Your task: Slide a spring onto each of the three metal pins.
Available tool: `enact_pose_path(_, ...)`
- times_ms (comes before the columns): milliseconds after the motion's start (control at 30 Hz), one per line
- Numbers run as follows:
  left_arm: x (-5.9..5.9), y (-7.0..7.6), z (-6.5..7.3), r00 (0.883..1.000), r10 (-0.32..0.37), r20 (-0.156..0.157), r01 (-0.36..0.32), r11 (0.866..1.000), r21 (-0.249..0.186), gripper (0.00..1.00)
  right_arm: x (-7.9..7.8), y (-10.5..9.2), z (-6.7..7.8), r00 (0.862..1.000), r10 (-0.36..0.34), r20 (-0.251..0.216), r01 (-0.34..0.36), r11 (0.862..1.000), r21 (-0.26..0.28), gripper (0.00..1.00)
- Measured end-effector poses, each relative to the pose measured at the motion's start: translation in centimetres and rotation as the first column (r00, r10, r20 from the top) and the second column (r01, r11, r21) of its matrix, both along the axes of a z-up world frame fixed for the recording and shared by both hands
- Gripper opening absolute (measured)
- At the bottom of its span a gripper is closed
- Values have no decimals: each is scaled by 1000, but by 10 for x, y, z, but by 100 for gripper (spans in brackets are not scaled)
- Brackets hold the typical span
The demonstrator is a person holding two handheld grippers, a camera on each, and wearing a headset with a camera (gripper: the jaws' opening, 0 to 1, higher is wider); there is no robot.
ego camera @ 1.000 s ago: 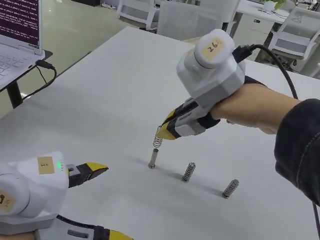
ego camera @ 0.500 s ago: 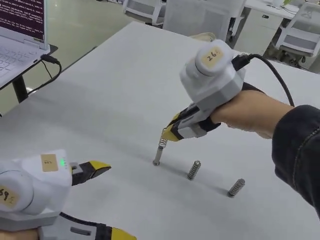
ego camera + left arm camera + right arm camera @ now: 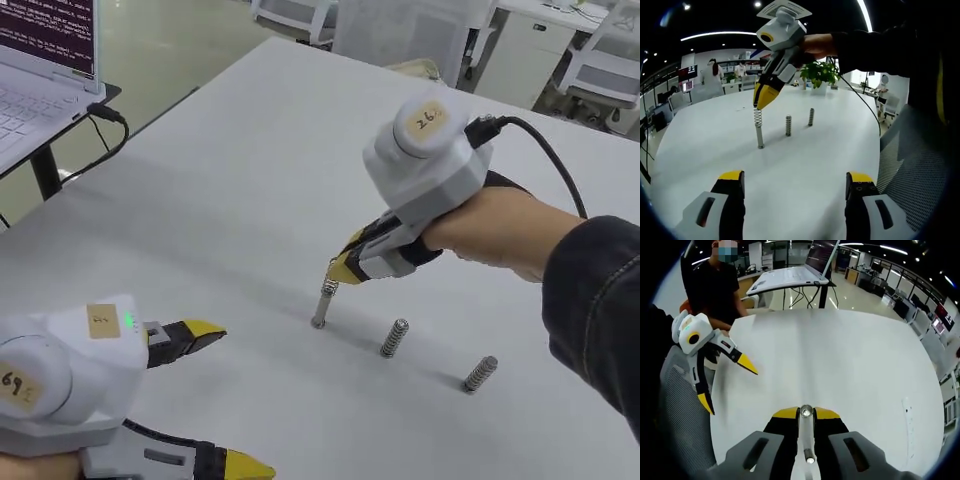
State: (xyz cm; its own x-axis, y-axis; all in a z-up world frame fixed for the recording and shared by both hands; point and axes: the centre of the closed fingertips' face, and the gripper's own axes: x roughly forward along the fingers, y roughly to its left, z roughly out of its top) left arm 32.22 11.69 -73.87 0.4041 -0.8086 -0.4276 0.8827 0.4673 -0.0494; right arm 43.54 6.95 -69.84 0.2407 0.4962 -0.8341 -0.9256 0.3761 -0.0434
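- Spring tally, from the left: the left gripper (image 3: 795,176) hangs over the near side of the table (image 3: 230,180), jaws wide and empty.
- Leftmost pin (image 3: 319,313) carries the last spring (image 3: 327,288) only at its top, pinched in the narrow jaws of the right gripper (image 3: 335,272).
- Middle pin (image 3: 394,338) and right pin (image 3: 480,373) are each sleeved.
- Risk: an off-axis push could jam the coils or topple the pin, and an early release could let the spring hop off.

Head view: right gripper (image 3: 338,272) tips hide the top end of the spring (image 3: 327,290) on the pin (image 3: 319,315). Coils of the middle spring (image 3: 394,338) and the end spring (image 3: 480,373) cover their pins completely. Left gripper (image 3: 246,398) body runs off the bottom-left edge, lower jaw clipped. Laptop (image 3: 40,60) is cropped at top-left, screen text too small to read.
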Motion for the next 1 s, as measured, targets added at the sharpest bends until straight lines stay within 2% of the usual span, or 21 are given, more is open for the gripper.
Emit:
enact_pose_path(400, -1, 0, -2, 1000, -2, -4, 2, 1000, -1, 79, -2, 0, -13, 1000, -7, -13, 7, 1000, -5, 8)
enact_pose_path(800, 0, 1, -4, 1000, 0, -8, 0, 1000, 1, 78, -1, -1, -37, 999, -30, -30, 30, 1000, -2, 8)
enact_pose_path(1000, 0, 1, -4, 1000, 0, -9, 0, 1000, 3, 77, -3, -1, -43, 999, -40, -33, 40, 999, -3, 8)
